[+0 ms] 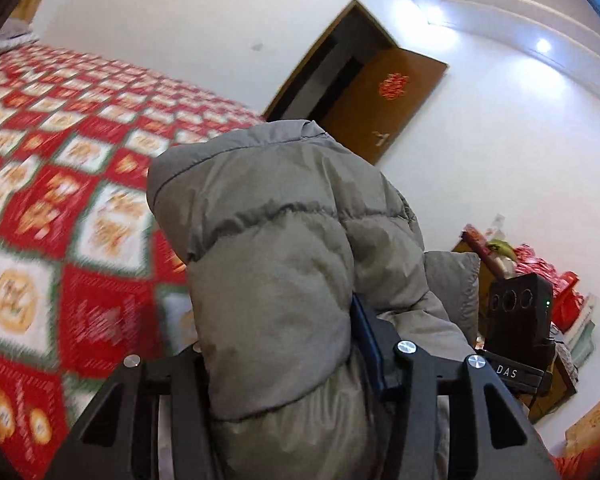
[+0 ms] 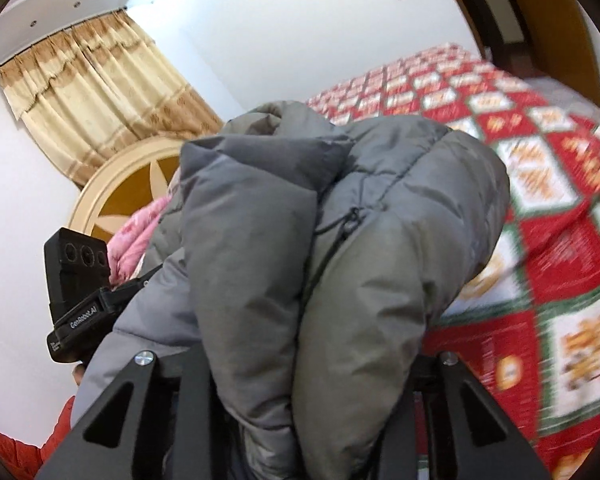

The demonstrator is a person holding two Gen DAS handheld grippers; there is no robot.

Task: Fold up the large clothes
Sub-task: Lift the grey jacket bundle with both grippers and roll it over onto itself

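White walls close in a bedroom where a bed [image 1: 60, 168] under a red, white and green checked cover fills one side, with a brown wooden door [image 1: 376, 100] ajar past its far edge and beige curtains [image 2: 96, 92] hanging over a round wooden headboard [image 2: 128, 184]. A grey puffer jacket [image 1: 276, 264] is bunched up and raised off the bed cover, bulging in front of both cameras. The left gripper [image 1: 284, 364] has its jaws partly closed, pinching a thick fold of the jacket between them. The right gripper [image 2: 300, 364] likewise has its jaws narrowed onto a padded fold of the same jacket, near a zipped seam. Each gripper's black camera block shows beside the jacket in the other's view. Pink bedding [image 2: 140, 236] lies against the headboard.
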